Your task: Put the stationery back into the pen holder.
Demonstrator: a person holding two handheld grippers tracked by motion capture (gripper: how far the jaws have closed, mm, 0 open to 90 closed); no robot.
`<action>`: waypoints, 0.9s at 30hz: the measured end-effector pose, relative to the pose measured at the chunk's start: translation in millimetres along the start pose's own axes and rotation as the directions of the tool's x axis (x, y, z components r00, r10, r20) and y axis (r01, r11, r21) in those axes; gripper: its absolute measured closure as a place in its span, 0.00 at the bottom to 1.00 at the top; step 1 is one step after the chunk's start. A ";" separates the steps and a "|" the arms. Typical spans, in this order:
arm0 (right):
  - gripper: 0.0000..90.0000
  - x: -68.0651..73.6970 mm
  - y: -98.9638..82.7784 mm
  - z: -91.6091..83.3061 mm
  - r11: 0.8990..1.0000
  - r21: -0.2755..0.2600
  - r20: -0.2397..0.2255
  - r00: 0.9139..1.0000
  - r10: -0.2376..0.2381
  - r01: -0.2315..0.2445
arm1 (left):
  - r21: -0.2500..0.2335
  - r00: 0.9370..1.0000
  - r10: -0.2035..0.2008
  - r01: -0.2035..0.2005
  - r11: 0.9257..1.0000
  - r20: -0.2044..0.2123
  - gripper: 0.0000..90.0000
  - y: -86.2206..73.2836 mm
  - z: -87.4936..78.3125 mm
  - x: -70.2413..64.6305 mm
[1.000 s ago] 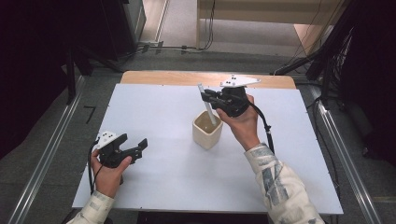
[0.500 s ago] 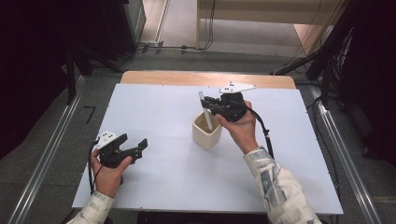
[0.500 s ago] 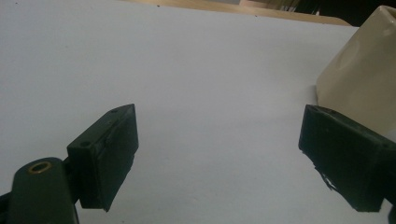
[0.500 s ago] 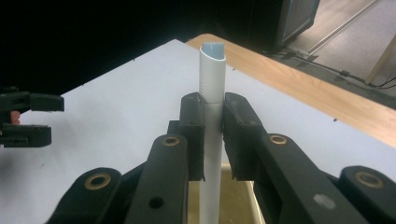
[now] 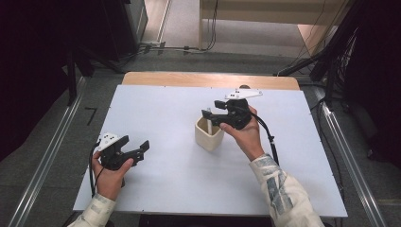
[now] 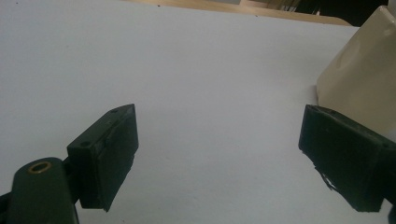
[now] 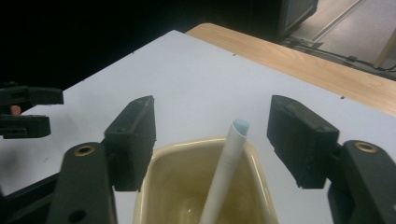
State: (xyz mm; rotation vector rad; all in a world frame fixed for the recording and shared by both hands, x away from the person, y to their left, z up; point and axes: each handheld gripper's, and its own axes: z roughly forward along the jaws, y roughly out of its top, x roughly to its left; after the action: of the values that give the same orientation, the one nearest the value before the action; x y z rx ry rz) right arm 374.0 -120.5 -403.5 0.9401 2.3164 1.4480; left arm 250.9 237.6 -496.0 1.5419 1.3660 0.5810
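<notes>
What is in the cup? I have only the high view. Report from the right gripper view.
Observer: A white tube stands leaning in the cup. I see nothing else inside.
Operator: Report the right gripper's grip.
Observer: The right gripper is open. Its fingers flank the tube's top without touching it.
Operator: Now check the left gripper.
Observer: The left gripper is open, with nothing between its fingers.
</notes>
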 end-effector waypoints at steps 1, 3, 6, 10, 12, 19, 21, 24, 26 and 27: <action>0.31 -0.9 -1.0 -0.8 1.000 -0.002 -0.003 1.000 0.006 -0.006 | 0.001 1.000 0.000 0.000 1.000 0.000 0.14 0.0 0.0 -0.2; 0.29 -2.6 -3.3 -2.6 1.000 -0.004 -0.002 1.000 0.014 -0.014 | -0.001 1.000 -0.002 0.002 1.000 0.001 0.14 0.1 0.0 -0.3; 0.25 -4.5 -7.0 -5.1 1.000 -0.006 0.004 1.000 0.020 -0.020 | -0.001 1.000 -0.001 0.001 1.000 -0.001 0.14 0.1 0.0 -0.2; 0.20 -6.9 -11.3 -8.4 1.000 -0.007 0.020 1.000 0.009 -0.009 | -0.002 1.000 0.000 0.000 1.000 -0.002 0.14 0.1 -0.4 -0.1; 0.19 -8.0 -12.8 -10.8 1.000 -0.011 0.021 1.000 0.012 -0.012 | -0.003 1.000 -0.003 0.003 1.000 -0.002 0.14 0.2 -0.7 -0.2; 0.19 -6.9 -21.0 -18.1 1.000 -0.001 0.024 1.000 0.013 -0.013 | -0.001 1.000 -0.003 0.003 1.000 -0.004 0.14 -0.4 -0.9 0.2; 0.19 -7.1 -23.2 -20.3 1.000 0.005 0.034 0.999 0.008 -0.009 | 0.000 1.000 -0.001 0.001 1.000 -0.004 0.14 -0.3 -1.1 0.0; 0.19 -7.5 -26.7 -24.7 1.000 0.000 0.034 0.999 0.011 -0.011 | -0.003 1.000 -0.003 0.003 1.000 -0.002 0.14 -0.4 -0.9 -0.6; 0.19 -8.0 -29.3 -27.4 1.000 -0.001 0.037 0.999 0.009 -0.009 | -0.003 1.000 -0.004 0.004 1.000 -0.002 0.14 -0.4 -0.9 -0.5; 0.19 -8.2 -30.8 -28.7 1.000 -0.002 0.035 0.999 0.010 -0.010 | -0.002 1.000 -0.004 0.004 1.000 -0.002 0.14 -0.4 -0.9 -0.4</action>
State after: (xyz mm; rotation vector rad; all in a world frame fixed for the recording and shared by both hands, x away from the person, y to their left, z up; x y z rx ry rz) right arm 353.3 -155.3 -417.8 0.9695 2.2883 1.4259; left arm 249.9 237.4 -495.8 1.5367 1.3697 0.5818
